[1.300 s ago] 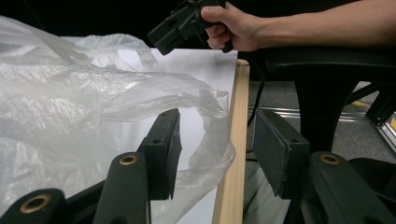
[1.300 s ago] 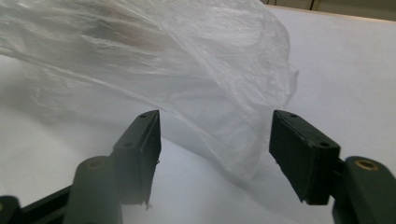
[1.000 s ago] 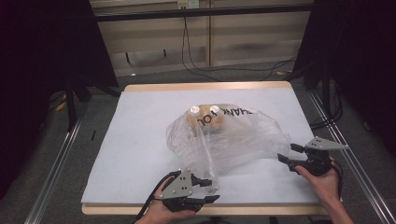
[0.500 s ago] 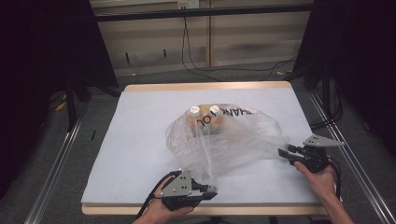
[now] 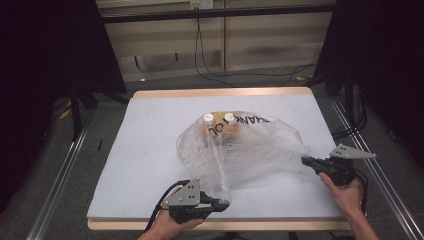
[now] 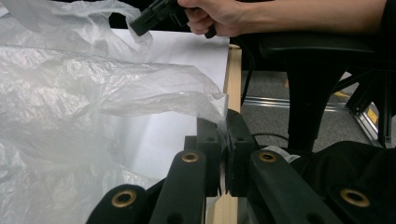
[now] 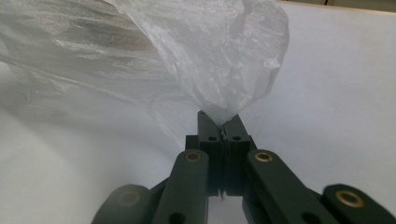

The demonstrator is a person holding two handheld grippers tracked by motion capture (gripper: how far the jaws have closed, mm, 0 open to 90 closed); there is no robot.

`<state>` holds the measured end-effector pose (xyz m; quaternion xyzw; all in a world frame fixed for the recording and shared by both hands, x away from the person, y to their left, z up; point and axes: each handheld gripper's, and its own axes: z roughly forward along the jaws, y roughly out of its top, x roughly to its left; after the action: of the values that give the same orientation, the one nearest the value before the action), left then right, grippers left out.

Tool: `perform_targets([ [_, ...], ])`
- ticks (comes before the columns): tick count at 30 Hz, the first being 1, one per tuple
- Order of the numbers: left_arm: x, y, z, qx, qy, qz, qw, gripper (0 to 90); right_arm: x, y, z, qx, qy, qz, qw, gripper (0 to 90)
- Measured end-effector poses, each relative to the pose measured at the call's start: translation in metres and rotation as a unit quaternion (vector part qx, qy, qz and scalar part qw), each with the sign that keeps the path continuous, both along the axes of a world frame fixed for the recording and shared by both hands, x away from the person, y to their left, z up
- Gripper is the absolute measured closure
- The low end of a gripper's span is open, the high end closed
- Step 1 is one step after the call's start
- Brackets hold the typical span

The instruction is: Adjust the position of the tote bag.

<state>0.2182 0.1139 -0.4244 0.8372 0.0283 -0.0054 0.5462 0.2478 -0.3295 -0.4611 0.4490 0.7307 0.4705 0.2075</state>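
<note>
Tearing is the main risk: the left gripper (image 6: 223,140) and the right gripper (image 7: 223,126) are each clenched on a thin fold of the bag (image 5: 245,150), and pulling them further apart could rip the film or slip a fold free; two white-capped bottles (image 5: 218,119) at its far end could then roll out. The bag lies mid-table (image 5: 150,130), spread towards the near edge; its long axis seems to run left to right, printed side facing away.
</note>
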Motion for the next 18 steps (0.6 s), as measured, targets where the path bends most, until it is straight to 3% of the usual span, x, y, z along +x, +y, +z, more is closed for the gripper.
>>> perform_targets([
  [3,0.0,0.002,0.001,0.002,-0.007,0.011,0.9999,87.3,-0.002,-0.001,0.003,0.003,-0.006,0.003,1.0,89.4],
  [4,0.001,0.002,0.001,-0.002,0.0,0.003,1.0,87.3,-0.003,-0.001,0.003,0.004,-0.007,0.005,1.0,89.4],
  [11,0.003,0.005,0.006,-0.013,-0.002,0.005,0.9999,87.4,-0.006,0.001,0.009,0.016,-0.023,0.023,0.9993,89.7],
  [14,0.001,0.006,0.009,-0.019,-0.002,0.006,0.9998,87.5,-0.007,0.002,0.012,0.01,-0.031,0.018,0.9993,89.6],
  [18,0.003,0.009,0.017,-0.017,-0.013,0.01,0.9997,87.4,-0.007,-0.001,0.014,0.026,-0.035,0.013,0.999,89.7],
])
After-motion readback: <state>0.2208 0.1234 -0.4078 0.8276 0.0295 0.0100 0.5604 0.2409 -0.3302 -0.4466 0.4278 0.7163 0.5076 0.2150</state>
